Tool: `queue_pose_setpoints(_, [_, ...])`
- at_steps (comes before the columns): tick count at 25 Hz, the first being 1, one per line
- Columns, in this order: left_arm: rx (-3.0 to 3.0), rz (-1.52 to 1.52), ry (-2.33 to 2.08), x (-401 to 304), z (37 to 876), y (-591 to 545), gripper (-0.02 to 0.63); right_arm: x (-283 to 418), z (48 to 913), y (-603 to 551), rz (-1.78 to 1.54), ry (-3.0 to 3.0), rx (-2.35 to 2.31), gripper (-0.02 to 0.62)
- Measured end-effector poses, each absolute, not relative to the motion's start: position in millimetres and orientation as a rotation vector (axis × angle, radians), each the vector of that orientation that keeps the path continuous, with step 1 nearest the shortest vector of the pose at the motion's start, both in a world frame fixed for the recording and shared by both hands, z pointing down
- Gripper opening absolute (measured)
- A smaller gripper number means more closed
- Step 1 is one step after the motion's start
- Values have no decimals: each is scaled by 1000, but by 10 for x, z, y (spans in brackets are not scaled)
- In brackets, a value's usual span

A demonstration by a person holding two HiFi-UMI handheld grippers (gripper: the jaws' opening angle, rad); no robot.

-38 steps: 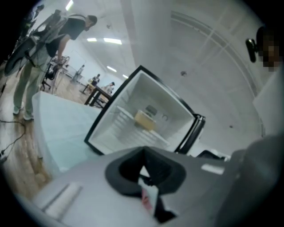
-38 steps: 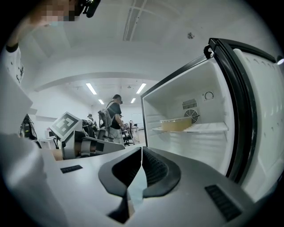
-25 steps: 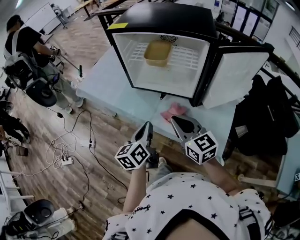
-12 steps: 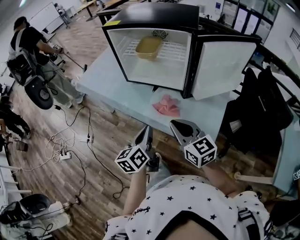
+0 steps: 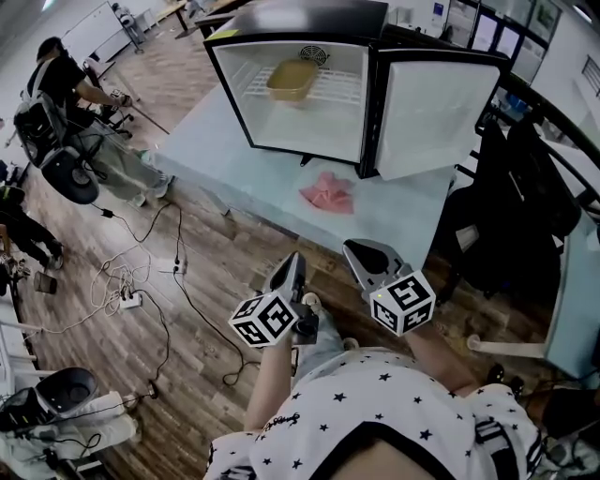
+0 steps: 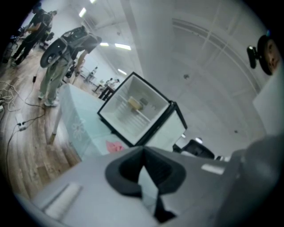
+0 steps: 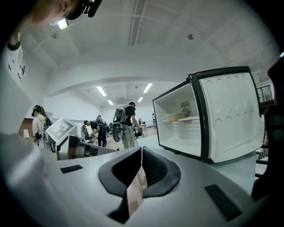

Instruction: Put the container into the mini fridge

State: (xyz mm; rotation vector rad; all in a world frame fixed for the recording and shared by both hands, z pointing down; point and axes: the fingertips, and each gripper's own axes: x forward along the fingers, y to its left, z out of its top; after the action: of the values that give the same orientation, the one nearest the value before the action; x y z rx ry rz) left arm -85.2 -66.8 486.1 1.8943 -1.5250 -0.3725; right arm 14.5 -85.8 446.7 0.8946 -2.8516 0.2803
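The black mini fridge (image 5: 305, 28) stands on the pale blue table (image 5: 202, 150) with its door (image 5: 431, 112) swung open to the right. A yellow container (image 5: 291, 80) sits on the fridge's wire shelf. Both grippers hang over the wooden floor, well short of the table, near the person's chest. My left gripper (image 5: 296, 259) is shut and holds nothing. My right gripper (image 5: 352, 249) is shut and empty too. In the left gripper view the fridge (image 6: 137, 111) and container (image 6: 135, 103) lie far beyond the gripper (image 6: 143, 149). The right gripper view shows the fridge (image 7: 199, 115) and container (image 7: 176, 117) past the gripper (image 7: 141, 150).
A pink cloth (image 5: 328, 194) lies on the table in front of the fridge. Cables and a power strip (image 5: 129, 300) trail over the floor at left. A person with a backpack (image 5: 56, 94) stands at far left. Dark jackets (image 5: 516, 206) hang at right.
The fridge and table have drawn farther away and higher in the head view, as the person backs off. Both grippers stay shut and low by the chest.
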Motion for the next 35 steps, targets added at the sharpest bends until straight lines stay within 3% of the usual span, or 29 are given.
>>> queue_pose_setpoints(35, [1900, -374, -1510, -525, 4905, -313, 5, 474, 4495, -505, 238, -2855, 938, 21])
